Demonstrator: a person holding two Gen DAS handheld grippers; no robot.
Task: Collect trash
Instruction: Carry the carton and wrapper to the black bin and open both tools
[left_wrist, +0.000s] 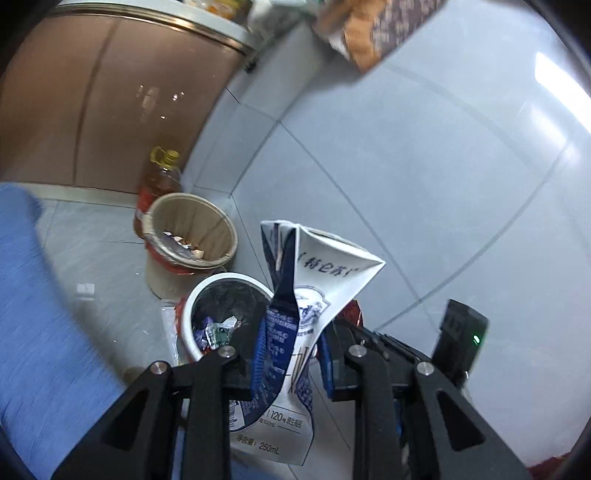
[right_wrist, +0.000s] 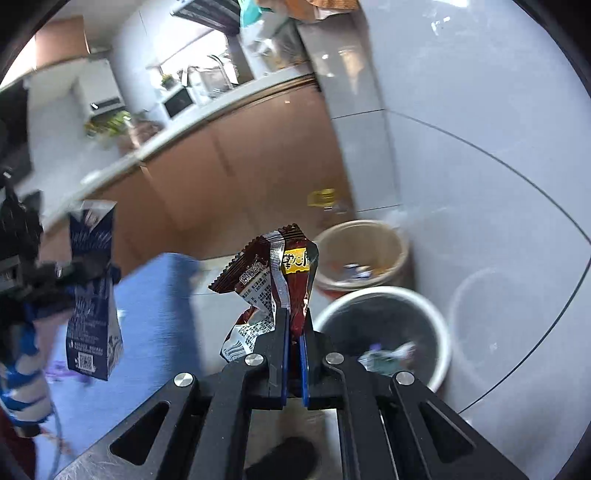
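Note:
My left gripper (left_wrist: 290, 354) is shut on a crumpled blue-and-white milk carton (left_wrist: 325, 273), held in the air close to a white bin (left_wrist: 192, 317) lined with a dark bag that holds wrappers. In the right wrist view that same carton (right_wrist: 92, 291) hangs at the far left in the left gripper (right_wrist: 74, 273). My right gripper (right_wrist: 294, 332) is shut on a brown and red snack wrapper (right_wrist: 273, 273) that sticks up between the blue pads. The white bin (right_wrist: 439, 325) lies just right of the wrapper, with a beige bin (right_wrist: 369, 232) behind it.
A beige bin (left_wrist: 221, 225) with scraps stands beyond the white one, an oil bottle (left_wrist: 159, 181) behind it against brown cabinet doors (left_wrist: 110, 92). Grey tile wall (left_wrist: 443, 166) fills the right. A person's blue trouser leg (left_wrist: 44, 314) is at the left. The kitchen counter (right_wrist: 207, 107) carries appliances.

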